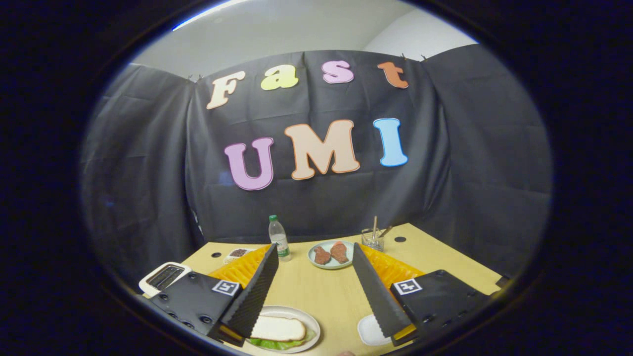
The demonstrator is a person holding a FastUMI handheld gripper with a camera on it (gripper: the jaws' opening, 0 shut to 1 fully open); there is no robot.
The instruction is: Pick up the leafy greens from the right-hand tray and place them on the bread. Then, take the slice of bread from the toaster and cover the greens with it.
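Claw [315, 291] raised above bench [321, 291], level, facing the booth wall; fingers spread wide, gripping nothing. Lower centre-left, by left finger: plate [311, 321] with bread slice [278, 328] over leafy greens [277, 343]. Toaster [164, 277] lower left. Small white tray [370, 330] by right finger. Mid-frame beyond fingers: meat plate [330, 255], bottle [279, 238], glass [373, 239].
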